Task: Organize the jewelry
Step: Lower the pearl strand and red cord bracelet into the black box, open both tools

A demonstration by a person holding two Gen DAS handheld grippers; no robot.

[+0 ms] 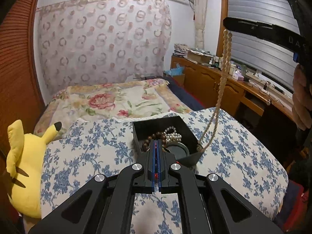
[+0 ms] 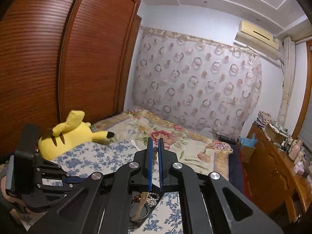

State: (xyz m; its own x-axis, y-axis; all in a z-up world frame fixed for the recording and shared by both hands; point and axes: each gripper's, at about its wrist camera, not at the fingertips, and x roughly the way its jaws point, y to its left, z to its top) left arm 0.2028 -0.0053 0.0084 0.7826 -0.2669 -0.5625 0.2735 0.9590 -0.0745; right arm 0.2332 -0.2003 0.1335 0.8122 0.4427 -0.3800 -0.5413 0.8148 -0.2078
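A long strand of pale cream beads (image 1: pixel 221 89) hangs as a doubled loop from the right gripper (image 1: pixel 228 28), which is held high over the bed in the left wrist view; the strand's upper end is pinched between the black fingers, and its lower end drops to the right-hand rim of a square black open-topped jewelry box (image 1: pixel 190 134), draping over that wall. The right wrist view shows the same pinch from behind: the right gripper's blue-lined fingers (image 2: pixel 149 156) are nearly together with the pale beads caught in the narrow gap between them. The box sits on a white quilt printed with blue flowers (image 1: pixel 81 156) and holds a bracelet of white pearls (image 1: pixel 173 134), a strand of dark brown wooden beads (image 1: pixel 154 137) and a dark round ring-shaped object (image 1: pixel 176 151) (what that one is cannot be made out). The left gripper (image 1: pixel 156 146) reaches low over the near edge of the box with its blue pads pressed almost flat against each other; a sliver of something red (image 1: pixel 155 146) shows between them, though whether it is gripped cannot be told. A yellow plush toy with black-tipped ears (image 1: pixel 25 165) lies at the quilt's left edge, beside a reddish-brown slatted wardrobe (image 2: pixel 48 58). Beyond the quilt lies a cream bedspread with pink flowers (image 1: pixel 109 101).
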